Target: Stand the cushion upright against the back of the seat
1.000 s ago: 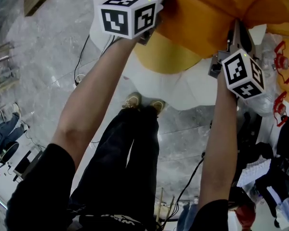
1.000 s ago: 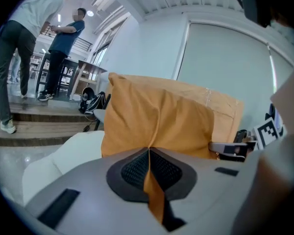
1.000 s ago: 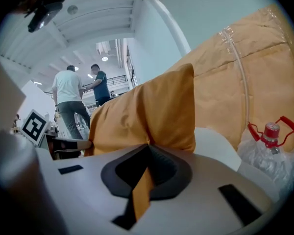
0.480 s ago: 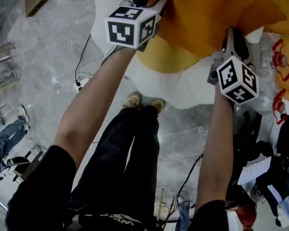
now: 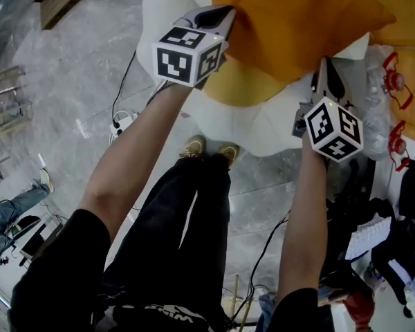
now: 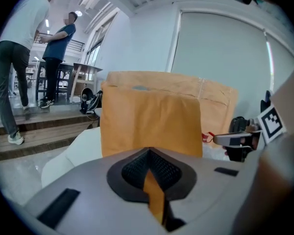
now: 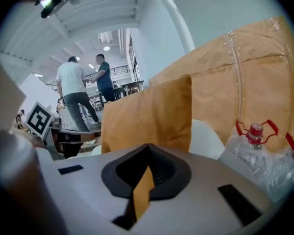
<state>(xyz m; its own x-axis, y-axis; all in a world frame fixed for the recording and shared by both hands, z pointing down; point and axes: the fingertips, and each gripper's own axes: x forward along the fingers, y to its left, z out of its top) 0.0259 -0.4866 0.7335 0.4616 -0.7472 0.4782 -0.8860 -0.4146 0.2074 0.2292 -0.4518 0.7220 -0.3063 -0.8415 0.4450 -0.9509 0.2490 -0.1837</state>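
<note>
Pulled nearer, the creased orange cushion (image 5: 297,19) is pinched by just-closed left gripper (image 5: 227,18) and right gripper (image 5: 325,69).

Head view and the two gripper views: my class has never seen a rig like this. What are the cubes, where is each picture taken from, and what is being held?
A person stands holding a tool in each hand; no robot is involved. The head view looks down from the person's head: left tool, right tool, each carrying a marker cube. The other two pictures look along each tool's jaws. Both have just closed on the edge of the orange cushion, over a white seat.
</note>
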